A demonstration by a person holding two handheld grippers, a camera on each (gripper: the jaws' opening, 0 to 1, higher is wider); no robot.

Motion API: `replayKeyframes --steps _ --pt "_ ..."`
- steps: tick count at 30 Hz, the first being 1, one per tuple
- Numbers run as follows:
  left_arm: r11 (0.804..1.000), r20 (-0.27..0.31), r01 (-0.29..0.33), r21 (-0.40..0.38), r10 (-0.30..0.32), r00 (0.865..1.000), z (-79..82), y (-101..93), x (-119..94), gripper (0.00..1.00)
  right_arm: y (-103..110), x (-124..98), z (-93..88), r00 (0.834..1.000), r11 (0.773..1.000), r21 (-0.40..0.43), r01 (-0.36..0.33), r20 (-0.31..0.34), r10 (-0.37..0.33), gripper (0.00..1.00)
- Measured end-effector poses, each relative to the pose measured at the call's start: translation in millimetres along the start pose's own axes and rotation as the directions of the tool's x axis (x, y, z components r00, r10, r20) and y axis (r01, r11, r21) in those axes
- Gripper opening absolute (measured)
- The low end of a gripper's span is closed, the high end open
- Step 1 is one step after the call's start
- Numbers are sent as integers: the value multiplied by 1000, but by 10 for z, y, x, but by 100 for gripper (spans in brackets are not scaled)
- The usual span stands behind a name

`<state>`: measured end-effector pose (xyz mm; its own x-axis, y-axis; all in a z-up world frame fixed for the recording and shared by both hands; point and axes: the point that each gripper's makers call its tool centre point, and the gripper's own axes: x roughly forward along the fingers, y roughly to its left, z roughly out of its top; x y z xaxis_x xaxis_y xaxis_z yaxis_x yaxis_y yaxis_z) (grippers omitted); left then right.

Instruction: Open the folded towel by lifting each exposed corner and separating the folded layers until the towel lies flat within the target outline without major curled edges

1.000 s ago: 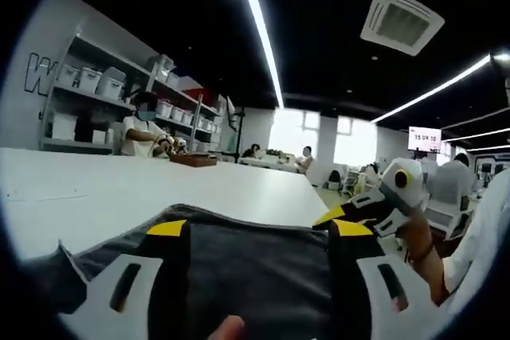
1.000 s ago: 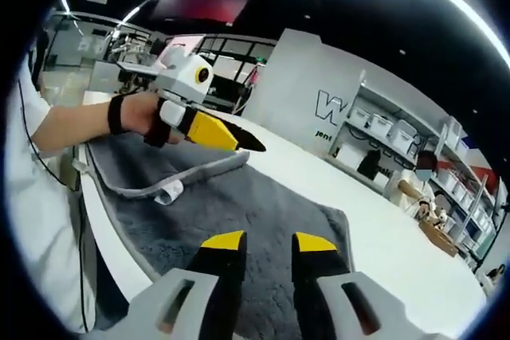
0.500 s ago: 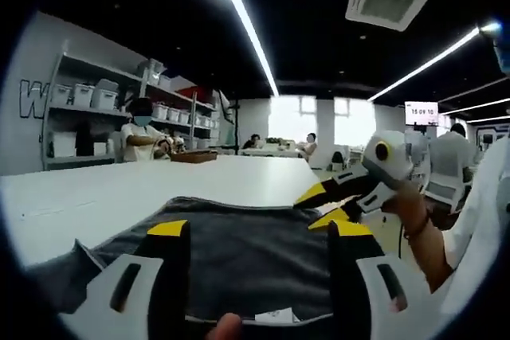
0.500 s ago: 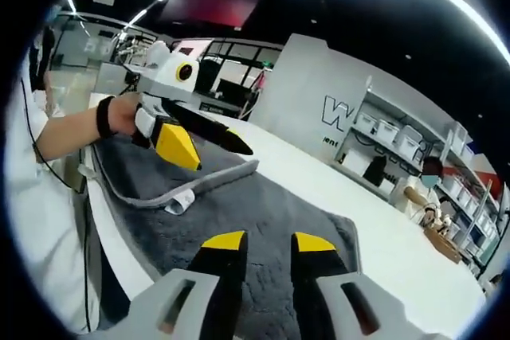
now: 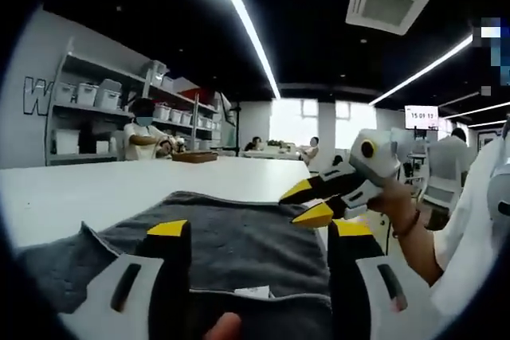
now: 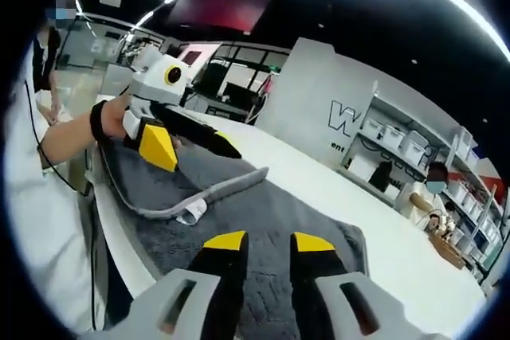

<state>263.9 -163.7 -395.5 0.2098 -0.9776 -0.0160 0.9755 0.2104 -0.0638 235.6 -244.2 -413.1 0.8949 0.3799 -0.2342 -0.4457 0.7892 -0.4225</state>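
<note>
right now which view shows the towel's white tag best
The right gripper view: the white tag hangs clear at the folded edge of the grey towel, below the left gripper. The left gripper view shows a small white patch low between its own jaws.

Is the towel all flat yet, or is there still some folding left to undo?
Not yet. Done: most of the grey towel lies spread on the white table. In hand: both tools are open and hold nothing; the left tool hovers over the folded-over edge, and the right tool hangs above the far side. Left: that doubled flap with its white tag must be lifted and laid flat.
</note>
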Motion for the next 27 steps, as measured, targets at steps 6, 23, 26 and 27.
replayKeyframes --steps 6,23,26,27 --pt "999 -16 -27 47 28 999 -15 -46 -100 59 50 25 58 1000 1000 -7 -6 9 7 15" --pt "987 -67 -122 106 129 989 -162 -149 -335 61 115 114 131 998 999 17 -50 39 50 16" --pt "985 -70 -118 122 128 989 -202 -228 -332 60 144 145 174 998 998 3 -58 38 58 16" --pt "985 -79 -120 126 130 988 -217 -231 -333 60 148 148 182 998 998 0 -59 39 59 16"
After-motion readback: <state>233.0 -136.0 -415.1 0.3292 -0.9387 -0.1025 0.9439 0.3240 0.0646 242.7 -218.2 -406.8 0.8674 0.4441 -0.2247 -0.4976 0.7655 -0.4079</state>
